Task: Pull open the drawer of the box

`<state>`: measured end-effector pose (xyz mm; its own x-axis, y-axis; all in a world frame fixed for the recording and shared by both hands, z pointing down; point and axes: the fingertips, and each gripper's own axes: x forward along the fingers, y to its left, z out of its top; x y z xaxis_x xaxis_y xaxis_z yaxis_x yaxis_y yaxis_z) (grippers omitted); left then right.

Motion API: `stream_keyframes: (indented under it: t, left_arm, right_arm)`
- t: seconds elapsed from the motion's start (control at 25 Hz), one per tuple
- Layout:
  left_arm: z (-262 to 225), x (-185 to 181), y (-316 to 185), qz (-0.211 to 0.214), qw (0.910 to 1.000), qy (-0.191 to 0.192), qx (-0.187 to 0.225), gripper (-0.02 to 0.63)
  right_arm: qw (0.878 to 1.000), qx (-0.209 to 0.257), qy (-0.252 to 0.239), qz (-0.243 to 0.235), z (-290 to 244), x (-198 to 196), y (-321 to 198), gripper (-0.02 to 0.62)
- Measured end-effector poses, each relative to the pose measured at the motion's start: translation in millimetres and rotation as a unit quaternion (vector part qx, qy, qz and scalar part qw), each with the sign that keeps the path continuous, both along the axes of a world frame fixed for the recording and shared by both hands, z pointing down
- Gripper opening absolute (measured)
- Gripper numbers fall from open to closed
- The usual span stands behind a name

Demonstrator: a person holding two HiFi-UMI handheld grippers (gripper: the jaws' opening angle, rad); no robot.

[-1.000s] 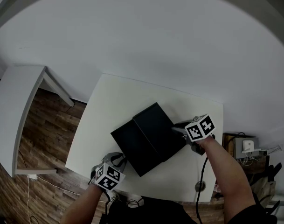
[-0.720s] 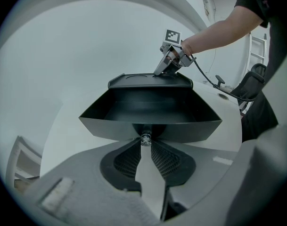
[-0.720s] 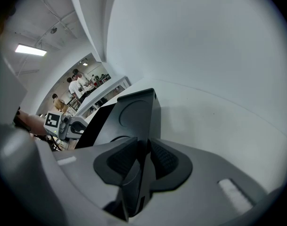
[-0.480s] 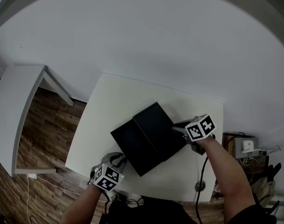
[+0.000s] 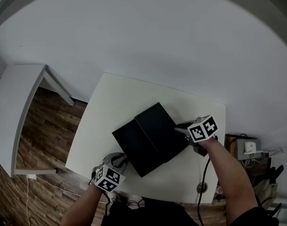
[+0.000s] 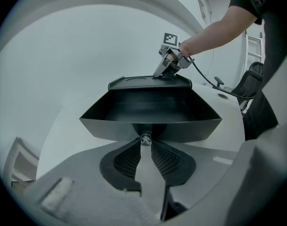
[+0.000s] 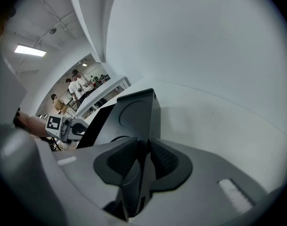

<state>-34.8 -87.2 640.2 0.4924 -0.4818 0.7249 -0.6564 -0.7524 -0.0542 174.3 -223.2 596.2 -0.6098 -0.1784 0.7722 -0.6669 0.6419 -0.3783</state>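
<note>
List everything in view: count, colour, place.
table: 1, white, centre
box: 1, black, on the table, angled
drawer: 1, black, pulled out of the box toward the person, nothing visible inside
knob: 1, metallic, centre of the drawer front
side table: 1, white, left
wood floor: brown, left of the table
cable: 1, black, trailing from the right side
people: several, far background
left gripper: grey, shut on the knob
right gripper: grey, clamped on the box's far end
</note>
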Motion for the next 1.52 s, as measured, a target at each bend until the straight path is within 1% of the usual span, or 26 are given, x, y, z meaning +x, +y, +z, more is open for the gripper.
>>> stream_keyframes:
  t: [0.52,0.68,0.92,0.96,1.0,1.04,1.08,1.16,1.24,1.4,1.52]
  left_arm:
    - [-3.2,-2.3,1.7,0.000,0.9998,0.019,0.009,0.083]
    - [-5.9,-6.0,5.5,-0.001,0.9997,0.018,0.016,0.083]
    - [-15.8,-23.8,9.0,-0.034,0.9986,0.035,0.020,0.083]
    - [-17.7,-28.2,11.6,-0.041,0.9982,0.037,0.020,0.074]
    - [-19.7,-33.1,14.3,-0.051,0.9977,0.040,0.019,0.026]
    - [-21.9,-38.1,17.0,-0.061,0.9970,0.045,0.017,0.006]
    - [-24.1,-43.1,19.5,-0.072,0.9960,0.051,0.013,0.006]
    - [-27.6,-53.4,24.6,-0.097,0.9931,0.067,0.003,0.006]
    - [-30.8,-65.0,31.9,-0.128,0.9880,0.086,-0.007,0.006]
    - [-38.8,-88.9,55.5,-0.191,0.9728,0.128,-0.028,0.005]
    - [-44.2,-105.8,75.2,-0.224,0.9609,0.156,-0.047,0.006]
  right_arm:
    - [1.000,-0.005,-0.002,0.000,-0.7,-0.5,0.1,0.095]
    - [1.000,-0.006,-0.006,0.004,-1.0,-0.1,0.4,0.095]
    - [1.000,-0.004,-0.003,0.005,-0.7,0.6,0.5,0.095]
    - [1.000,-0.003,-0.003,0.006,-0.6,1.1,0.8,0.095]
    - [1.000,-0.001,-0.002,0.007,-0.6,1.6,0.8,0.095]
    - [1.000,0.000,-0.002,0.009,-0.5,1.9,0.7,0.095]
    - [1.000,0.002,-0.003,0.009,-0.4,1.8,0.4,0.095]
    - [1.000,0.004,-0.006,0.008,-0.5,0.7,-0.9,0.096]
    - [1.000,0.005,-0.008,0.008,-0.4,0.7,-1.1,0.097]
    - [1.000,0.011,-0.017,0.015,-0.2,3.0,1.3,0.097]
    - [0.999,0.025,-0.018,0.028,-0.7,6.4,0.1,0.108]
